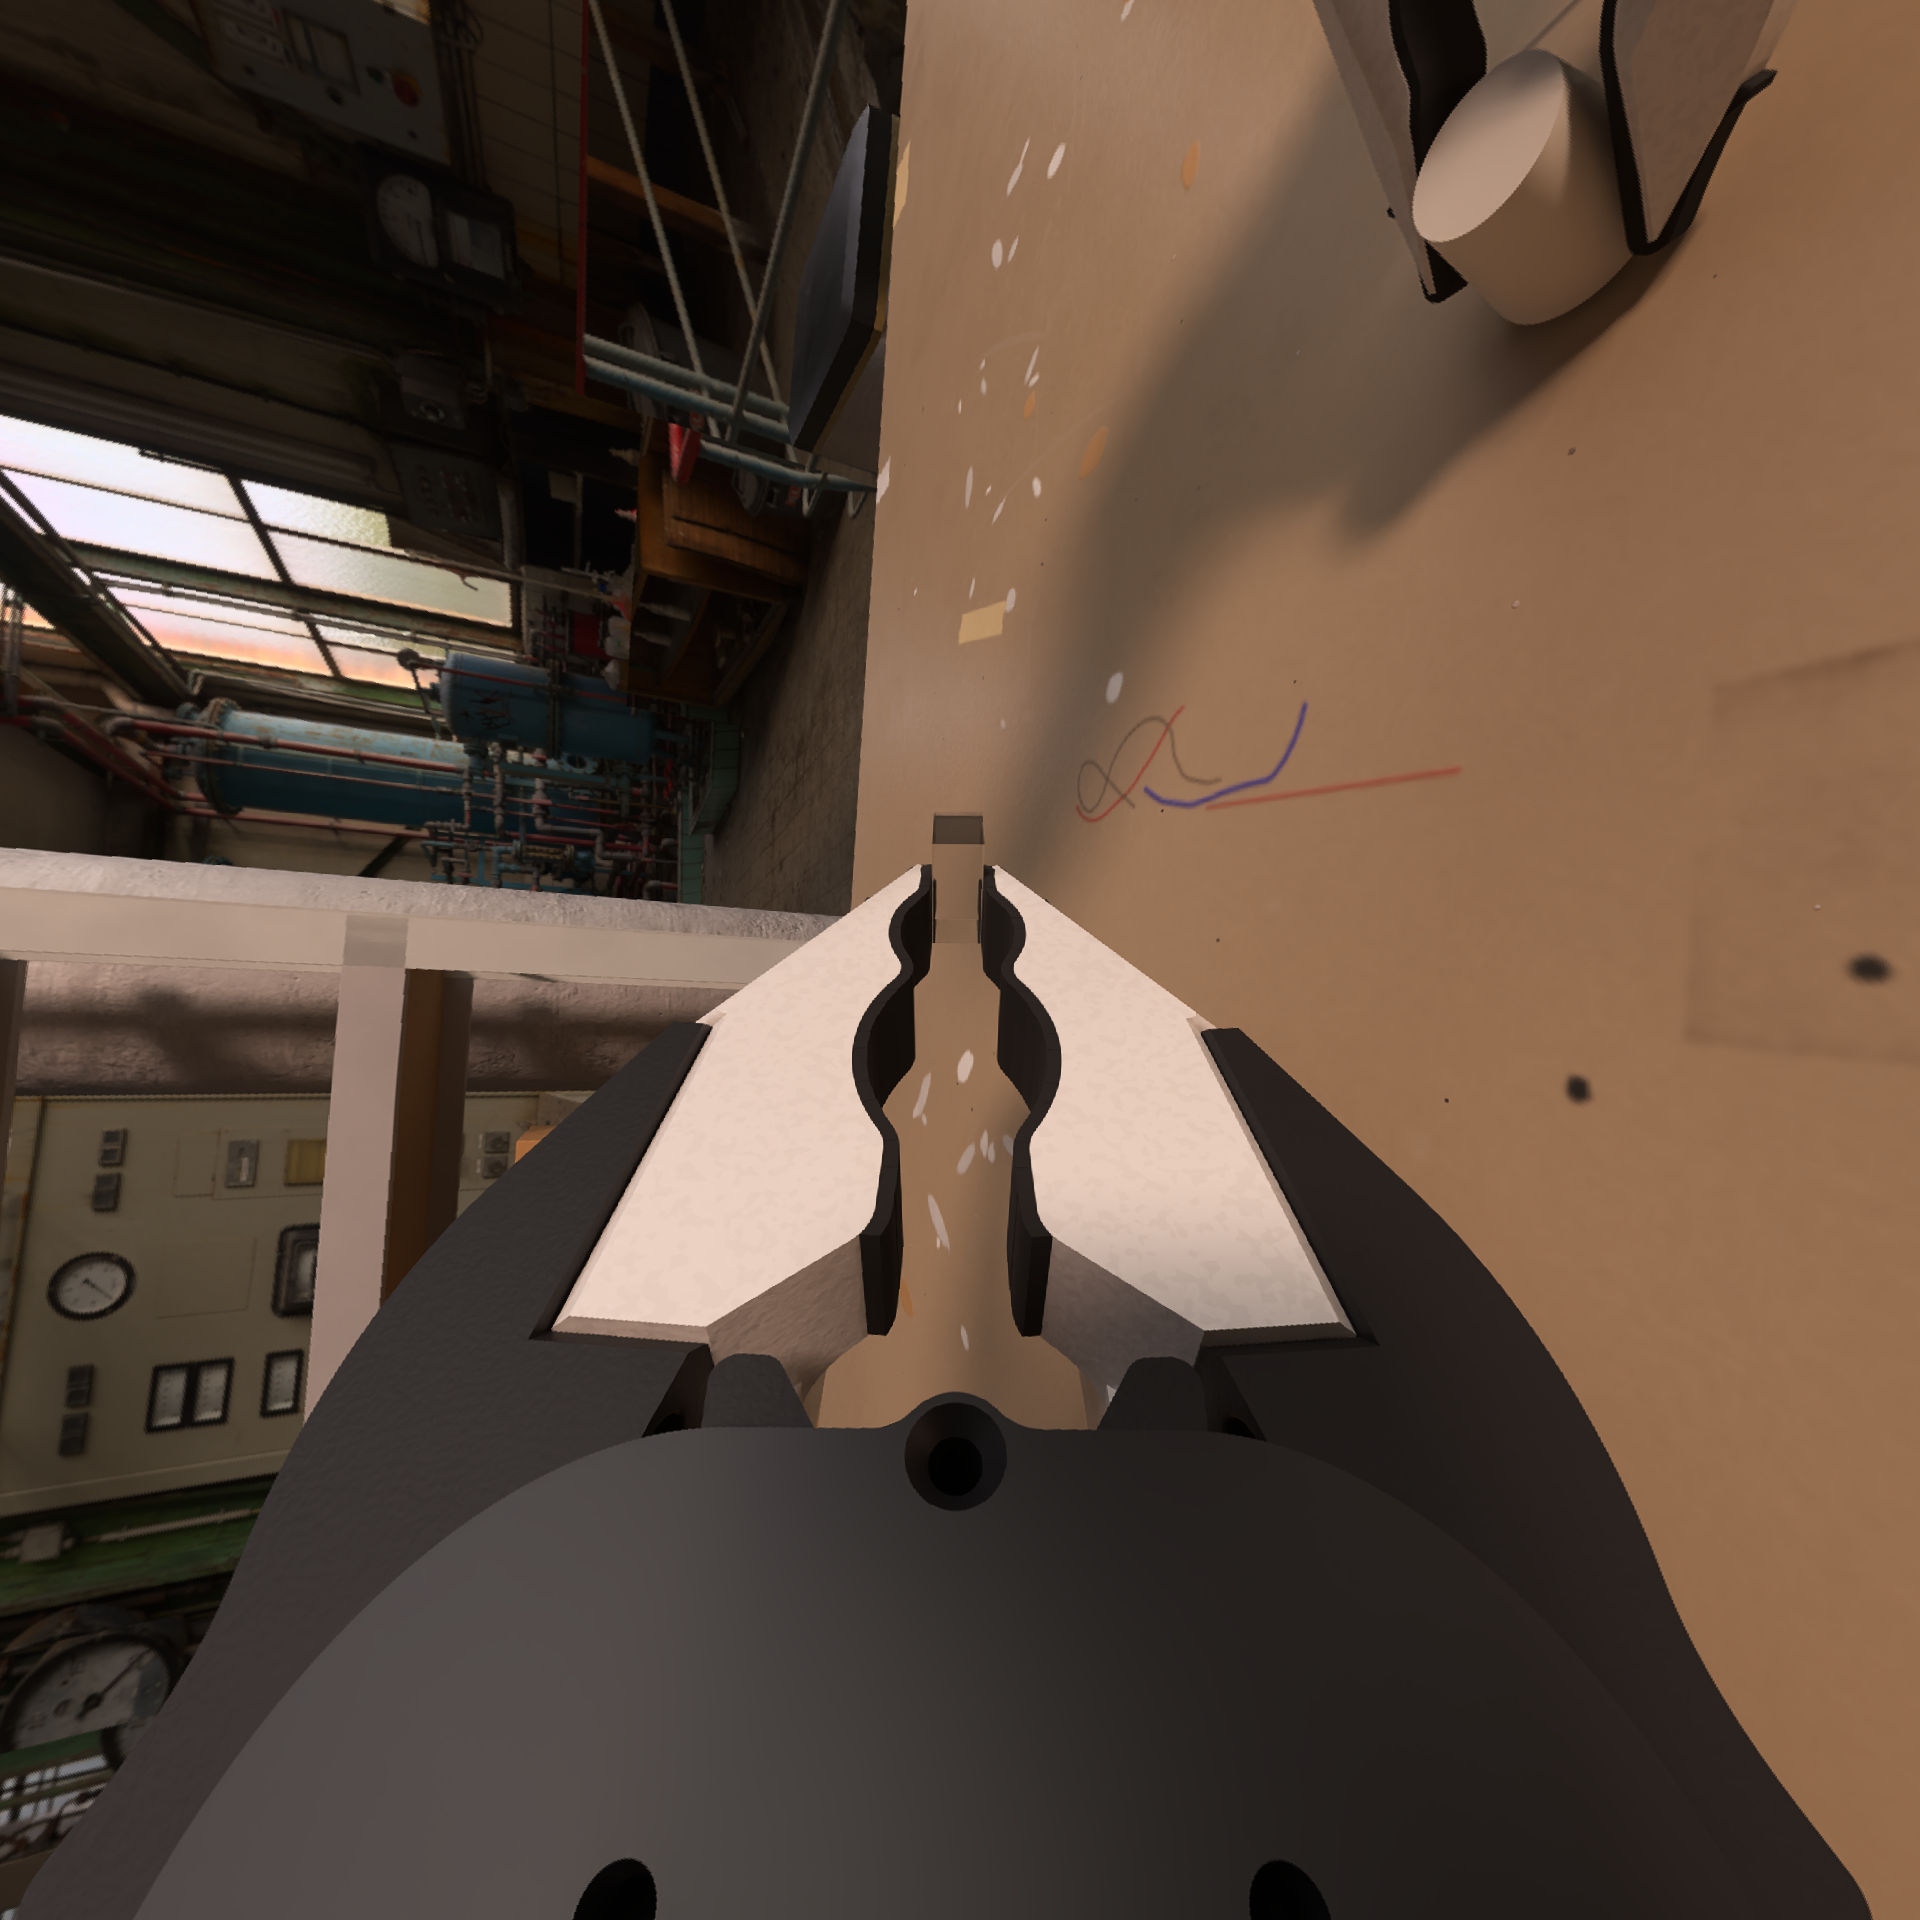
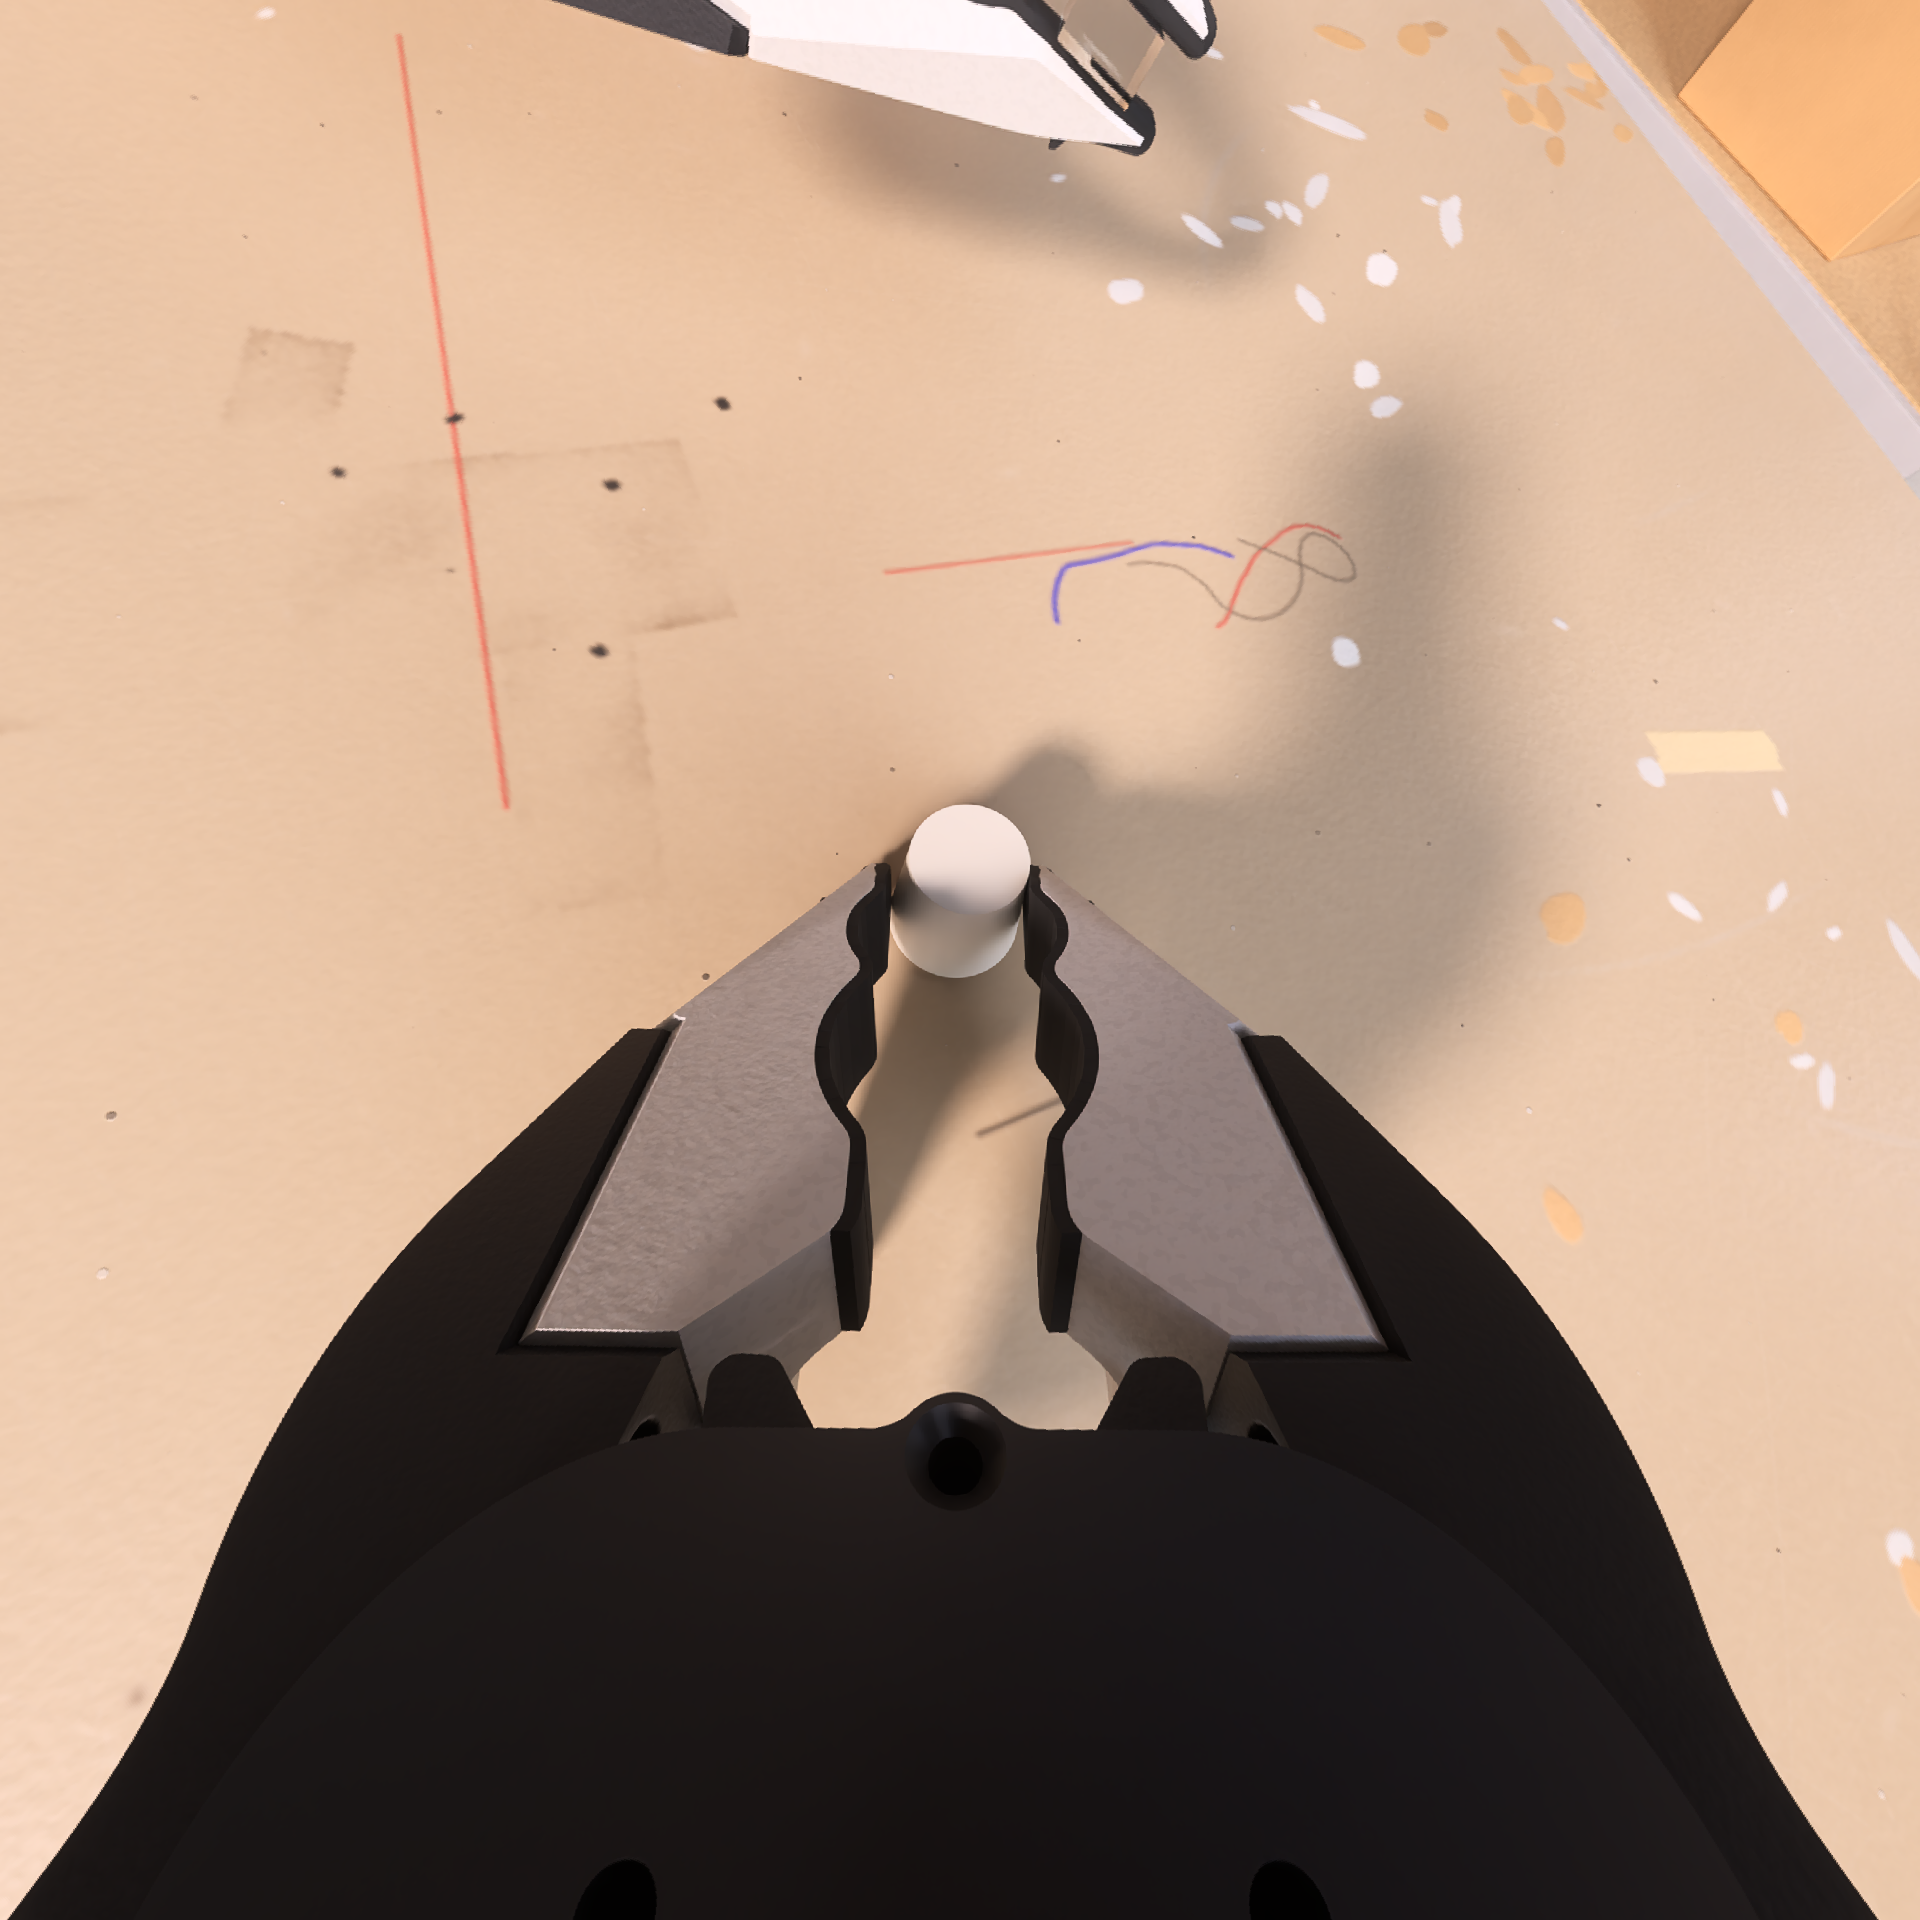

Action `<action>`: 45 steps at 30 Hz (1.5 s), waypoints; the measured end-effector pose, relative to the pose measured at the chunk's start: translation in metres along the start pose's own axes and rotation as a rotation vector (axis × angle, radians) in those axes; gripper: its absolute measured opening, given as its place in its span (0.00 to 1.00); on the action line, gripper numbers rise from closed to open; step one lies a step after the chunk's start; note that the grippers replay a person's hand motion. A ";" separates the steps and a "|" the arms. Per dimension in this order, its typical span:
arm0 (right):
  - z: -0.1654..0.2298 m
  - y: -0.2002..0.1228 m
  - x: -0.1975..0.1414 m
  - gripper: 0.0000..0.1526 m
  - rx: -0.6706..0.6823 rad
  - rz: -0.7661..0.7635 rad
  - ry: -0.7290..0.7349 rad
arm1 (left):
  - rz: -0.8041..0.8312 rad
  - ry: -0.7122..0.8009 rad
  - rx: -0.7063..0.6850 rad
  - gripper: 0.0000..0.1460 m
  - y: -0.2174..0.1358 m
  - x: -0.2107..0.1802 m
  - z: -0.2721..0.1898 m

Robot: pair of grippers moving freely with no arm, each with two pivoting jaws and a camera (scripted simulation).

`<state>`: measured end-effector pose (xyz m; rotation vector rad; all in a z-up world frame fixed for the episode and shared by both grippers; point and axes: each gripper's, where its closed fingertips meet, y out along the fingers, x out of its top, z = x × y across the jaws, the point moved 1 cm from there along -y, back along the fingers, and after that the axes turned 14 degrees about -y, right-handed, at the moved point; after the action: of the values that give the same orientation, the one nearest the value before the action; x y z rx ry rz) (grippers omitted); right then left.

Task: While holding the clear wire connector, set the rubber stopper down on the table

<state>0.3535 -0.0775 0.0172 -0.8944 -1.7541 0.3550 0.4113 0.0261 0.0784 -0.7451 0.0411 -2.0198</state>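
My left gripper point(image 1: 957, 883) is shut on a small clear wire connector point(image 1: 957, 831) that sticks out past its fingertips, held over the tan table point(image 1: 1455, 1247) near the table's edge. My right gripper point(image 2: 958, 878) is shut on a pale grey-white rubber stopper point(image 2: 961, 883), a short cylinder pinched at the fingertips just above the table point(image 2: 312, 935). In the left wrist view the stopper point(image 1: 1512, 197) and the right gripper point(image 1: 1538, 156) show at the top right, low over the table. In the right wrist view the left gripper point(image 2: 1122, 94) shows at the top with the connector point(image 2: 1143, 62).
The table bears red, blue and grey pen scribbles point(image 2: 1195, 571), a long red line point(image 2: 457, 436), paint flecks point(image 2: 1382, 270) and a strip of tape point(image 2: 1714, 750). The table edge point(image 2: 1766, 239) runs at the right, with a cardboard box point(image 2: 1818, 114) beyond. A dark flat slab point(image 1: 842, 270) lies at the far edge.
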 end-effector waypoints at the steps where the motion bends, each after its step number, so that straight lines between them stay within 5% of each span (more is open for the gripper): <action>1: 0.000 0.000 0.000 0.16 0.000 0.000 0.000 | 0.000 0.001 0.001 0.05 0.000 0.000 0.000; 45: 0.000 0.000 0.000 0.16 0.005 0.000 0.006 | -0.019 0.021 -0.058 0.05 0.007 0.009 -0.020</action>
<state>0.3536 -0.0775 0.0171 -0.8906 -1.7475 0.3562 0.4028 0.0102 0.0644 -0.7635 0.1049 -2.0518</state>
